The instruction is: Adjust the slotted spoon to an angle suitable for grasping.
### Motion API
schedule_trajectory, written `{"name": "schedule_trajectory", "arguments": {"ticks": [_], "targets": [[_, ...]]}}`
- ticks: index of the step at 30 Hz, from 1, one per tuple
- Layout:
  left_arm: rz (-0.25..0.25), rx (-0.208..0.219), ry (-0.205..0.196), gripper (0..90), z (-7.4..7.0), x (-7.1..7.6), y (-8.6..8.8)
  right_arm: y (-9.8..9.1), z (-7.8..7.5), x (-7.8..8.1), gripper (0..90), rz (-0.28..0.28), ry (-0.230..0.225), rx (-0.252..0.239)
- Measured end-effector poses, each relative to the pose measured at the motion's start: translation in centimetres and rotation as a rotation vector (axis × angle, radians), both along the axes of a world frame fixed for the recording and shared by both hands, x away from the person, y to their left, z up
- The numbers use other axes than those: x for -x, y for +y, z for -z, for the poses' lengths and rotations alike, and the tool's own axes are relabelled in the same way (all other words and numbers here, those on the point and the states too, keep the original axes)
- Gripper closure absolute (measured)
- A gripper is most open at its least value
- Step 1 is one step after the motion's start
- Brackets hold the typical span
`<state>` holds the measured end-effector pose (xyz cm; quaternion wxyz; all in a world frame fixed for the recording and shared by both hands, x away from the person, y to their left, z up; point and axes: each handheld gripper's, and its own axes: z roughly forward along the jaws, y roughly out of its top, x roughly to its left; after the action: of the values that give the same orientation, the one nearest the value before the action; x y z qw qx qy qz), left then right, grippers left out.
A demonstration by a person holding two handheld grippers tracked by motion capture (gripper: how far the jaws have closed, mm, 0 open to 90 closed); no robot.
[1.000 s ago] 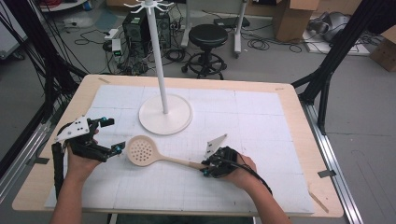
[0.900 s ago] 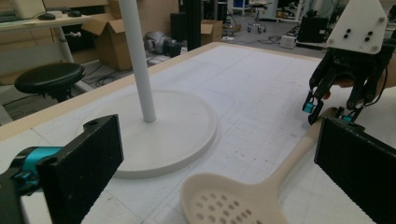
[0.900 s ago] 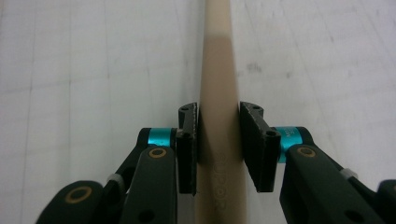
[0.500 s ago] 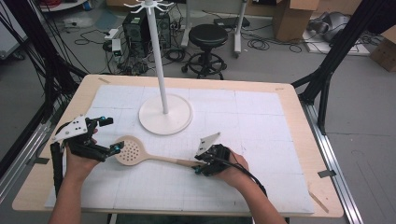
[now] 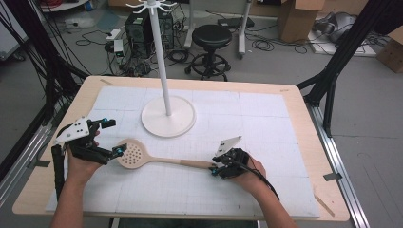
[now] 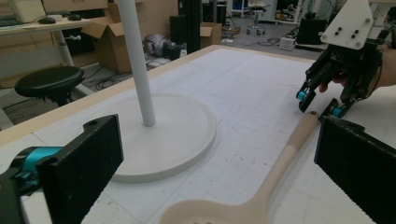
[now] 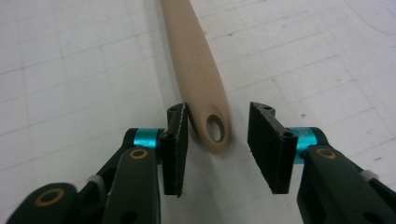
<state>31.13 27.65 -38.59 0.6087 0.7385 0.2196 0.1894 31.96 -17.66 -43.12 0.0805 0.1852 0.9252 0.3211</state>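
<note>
Lab or workshop space: wooden table [image 5: 304,123] with white grid mat [image 5: 266,118], black rig frame legs [image 5: 342,61], computer tower [image 5: 142,28], cable tangle on grey floor [image 5: 95,47], black stool [image 5: 211,35], cardboard boxes [image 5: 297,19].

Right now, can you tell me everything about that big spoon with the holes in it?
The spoon is pale tan, wood-like or plastic, and lies flat on the white gridded mat. It has a round bowl dotted with small holes and a long straight handle with faint raised letters and a hanging hole at its tip. The bowl sits between the left gripper's wide-open fingers; the handle tip sits between the right gripper's fingers, whose pads stand clear of it. The coat stand's white base is close by, apart.
</note>
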Motion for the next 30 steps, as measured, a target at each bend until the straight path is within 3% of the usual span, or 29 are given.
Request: {"name": "schedule_trajectory", "arguments": {"ticks": [8, 17, 26, 30], "targets": [[-0.001, -0.001, -0.003, 1.8, -0.1, 0.0, 0.1, 0.2, 0.1, -1.5, 63.4, 0.047, -0.032, -0.002], [0.002, -0.002, -0.008, 1.8, -0.2, 0.1, 0.0, 1.2, 0.1, -2.1, 64.8, 0.022, -0.033, 0.006], [0.005, -0.007, -0.011, 1.8, -0.3, 0.0, 0.0, 4.2, 0.1, -2.3, 65.4, -0.027, -0.049, 0.011], [0.008, -0.011, -0.013, 1.8, -0.4, 0.1, 0.0, 4.4, -0.2, -2.2, 61.7, -0.037, -0.051, -0.002]]}}
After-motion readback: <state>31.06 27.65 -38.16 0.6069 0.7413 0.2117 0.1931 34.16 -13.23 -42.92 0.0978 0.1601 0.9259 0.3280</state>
